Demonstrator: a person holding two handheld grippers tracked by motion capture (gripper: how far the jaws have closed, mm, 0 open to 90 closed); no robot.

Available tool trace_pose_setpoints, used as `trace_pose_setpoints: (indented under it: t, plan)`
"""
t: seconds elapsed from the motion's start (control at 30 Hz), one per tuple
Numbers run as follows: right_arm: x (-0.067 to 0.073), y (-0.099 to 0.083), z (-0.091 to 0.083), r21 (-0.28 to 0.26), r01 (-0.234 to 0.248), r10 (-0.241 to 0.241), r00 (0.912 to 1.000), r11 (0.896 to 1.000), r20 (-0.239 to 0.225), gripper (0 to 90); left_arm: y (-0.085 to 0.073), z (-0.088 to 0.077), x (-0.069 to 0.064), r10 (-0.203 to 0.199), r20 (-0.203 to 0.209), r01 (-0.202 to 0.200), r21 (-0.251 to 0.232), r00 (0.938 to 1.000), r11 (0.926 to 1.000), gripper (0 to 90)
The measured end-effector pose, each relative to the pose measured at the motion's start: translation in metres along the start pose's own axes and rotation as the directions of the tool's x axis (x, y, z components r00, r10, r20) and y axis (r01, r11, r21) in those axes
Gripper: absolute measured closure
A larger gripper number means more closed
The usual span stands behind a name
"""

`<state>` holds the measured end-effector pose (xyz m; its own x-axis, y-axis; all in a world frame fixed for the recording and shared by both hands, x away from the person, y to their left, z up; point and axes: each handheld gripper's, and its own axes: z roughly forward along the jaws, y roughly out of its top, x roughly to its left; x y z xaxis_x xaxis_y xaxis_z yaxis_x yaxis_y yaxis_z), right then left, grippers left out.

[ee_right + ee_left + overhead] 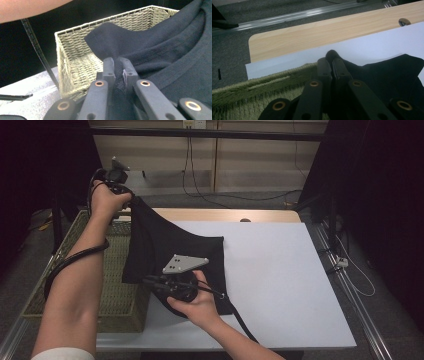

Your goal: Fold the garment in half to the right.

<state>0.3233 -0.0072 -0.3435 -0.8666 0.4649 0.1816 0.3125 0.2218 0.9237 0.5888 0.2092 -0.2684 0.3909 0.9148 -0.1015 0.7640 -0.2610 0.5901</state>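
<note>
Dim walls closed off both edges of the high view, with pale panelling and dangling cables lit at the top centre and grey carpet below them. At the far left of that view a woven basket [116, 296] of greenish straw sat on the floor side of the table, its near corner touching the table's left edge. Just above it, in the upper left, the left gripper [131, 203] was raised over the basket's far end, its jaws clenched on a corner of a black garment [170, 250]. In the left gripper view the two jaws stood pressed together at the centre with a nub of dark cloth poking out past their tips, the basket's rim at lower left.

From that pinch the garment ran down toward the middle of the high view, draped over the basket's right wall and spread onto the white sheet [280, 280] covering the table [225, 215]; a strip of bare light wood showed along the far edge. At lower centre the right gripper [150, 281] lay level, pointing left toward the basket, jaws clamped on the garment's lower left edge. The right gripper view showed a stitched hem squeezed between them at the centre, the basket's inside behind.

To the right the sheet lay bare, metal rails beyond it.
</note>
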Motion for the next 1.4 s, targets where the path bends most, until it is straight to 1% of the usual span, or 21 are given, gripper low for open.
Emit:
trace_pose_setpoints:
  t: [0.03, 0.07, 0.1, 0.17, 0.2, 0.33, 0.43, 0.53, 0.67, 0.7, 0.73, 0.77, 0.97, 1.13, 1.17, 1.2, 1.23, 1.27, 1.3, 1.33, 1.4]
  plan:
    - [0.0, 0.0, 0.0, 0.0, 0.0, 0.0, 1.0, 1.0, 0.0, 85.1, 0.0, 0.0, 0.0, 0.002, -0.003, -0.002, 0.0, 1.0, 1.0, 86.6]
    - [0.0, 0.0, 0.0, 0.001, -0.002, 0.002, 1.0, 1.0, -0.001, 85.1, 0.0, -0.002, 0.003, 0.024, 0.001, -0.024, 0.022, 0.9997, 0.9995, 86.6]
    - [0.0, 0.0, 0.0, -0.001, -0.002, 0.002, 1.0, 1.0, -0.002, 85.1, -0.001, 0.0, 0.002, -0.005, 0.001, 0.005, 0.0, 1.0, 1.0, 86.5]
    - [0.0, 0.001, 0.001, 0.0, -0.003, 0.003, 1.0, 1.0, -0.005, 85.1, -0.001, 0.0, 0.002, -0.01, 0.0, 0.01, -0.002, 0.9999, 0.9999, 86.6]
    - [0.0, 0.001, 0.001, 0.001, -0.009, 0.009, 0.9999, 1.0, -0.011, 85.1, -0.001, -0.001, 0.002, -0.003, 0.0, 0.003, -0.001, 1.0, 1.0, 86.6]
    - [0.001, 0.002, 0.004, -0.003, -0.013, 0.013, 0.9997, 1.0, -0.021, 85.1, 0.0, -0.001, 0.002, -0.004, -0.004, 0.004, -0.001, 1.0, 1.0, 86.5]
    - [0.003, 0.004, 0.005, -0.012, -0.021, 0.02, 0.9993, 1.0, -0.031, 85.1, 0.001, -0.003, 0.002, 0.002, 0.005, -0.002, -0.004, 1.0, 1.0, 86.6]
    - [0.004, 0.007, 0.006, -0.017, -0.029, 0.028, 0.9991, 0.999, -0.032, 85.1, 0.002, -0.004, 0.003, -0.004, 0.004, 0.004, -0.01, 1.0, 0.9999, 86.5]
    - [0.005, 0.009, 0.008, -0.017, -0.028, 0.027, 0.9989, 0.999, -0.037, 85.1, 0.001, -0.003, 0.005, -0.012, 0.004, 0.012, -0.003, 0.9999, 0.9999, 86.6]
    - [0.005, 0.009, 0.008, -0.015, -0.031, 0.03, 0.9988, 0.999, -0.039, 85.1, 0.001, -0.004, 0.007, 0.011, 0.003, -0.011, 0.012, 0.9999, 0.9999, 86.6]
    - [0.004, 0.009, 0.009, -0.016, -0.036, 0.035, 0.9984, 0.999, -0.043, 85.1, 0.0, -0.003, 0.006, -0.014, 0.006, 0.014, -0.004, 0.9999, 0.9999, 86.5]
    - [0.004, 0.009, 0.01, -0.01, -0.04, 0.039, 0.9981, 0.999, -0.048, 85.1, 0.0, -0.003, 0.006, -0.017, 0.008, 0.017, -0.004, 0.9998, 0.9998, 86.6]
    - [0.004, 0.009, 0.011, -0.007, -0.031, 0.031, 0.9987, 0.999, -0.041, 85.1, -0.001, -0.001, 0.008, -0.021, 0.004, 0.021, -0.008, 0.9998, 0.9998, 86.5]
    - [0.006, 0.011, 0.013, -0.009, -0.031, 0.031, 0.9986, 0.999, -0.043, 85.1, 0.001, -0.004, 0.009, -0.023, 0.01, 0.023, -0.008, 0.9997, 0.9997, 86.6]
    - [0.006, 0.011, 0.014, -0.011, -0.029, 0.029, 0.9987, 1.0, -0.042, 85.1, 0.001, -0.005, 0.009, -0.022, 0.009, 0.022, -0.009, 0.9997, 0.9997, 86.6]
    - [0.007, 0.011, 0.015, -0.009, -0.032, 0.031, 0.9986, 0.999, -0.043, 85.1, 0.002, -0.007, 0.011, -0.008, 0.009, 0.008, 0.001, 0.9999, 1.0, 86.5]
    - [0.007, 0.011, 0.015, -0.011, -0.032, 0.031, 0.9986, 0.999, -0.043, 85.1, 0.002, -0.007, 0.011, -0.021, 0.012, 0.021, -0.009, 0.9997, 0.9997, 86.6]
    - [0.007, 0.011, 0.015, -0.011, -0.032, 0.031, 0.9986, 0.999, -0.043, 85.1, 0.002, -0.008, 0.011, -0.023, 0.008, 0.023, -0.007, 0.9997, 0.9997, 86.6]
    - [0.007, 0.011, 0.016, -0.013, -0.033, 0.032, 0.9986, 0.999, -0.043, 85.1, 0.002, -0.011, 0.014, 0.003, 0.008, -0.003, 0.013, 1.0, 0.9999, 86.6]
    - [0.007, 0.011, 0.016, -0.016, -0.036, 0.035, 0.9983, 0.999, -0.046, 85.1, 0.002, -0.01, 0.013, -0.024, 0.004, 0.024, -0.009, 0.9997, 0.9997, 86.6]
    - [0.008, 0.012, 0.017, -0.019, -0.032, 0.031, 0.9984, 0.999, -0.047, 85.1, 0.002, -0.012, 0.013, -0.027, 0.005, 0.027, -0.006, 0.9996, 0.9996, 86.6]
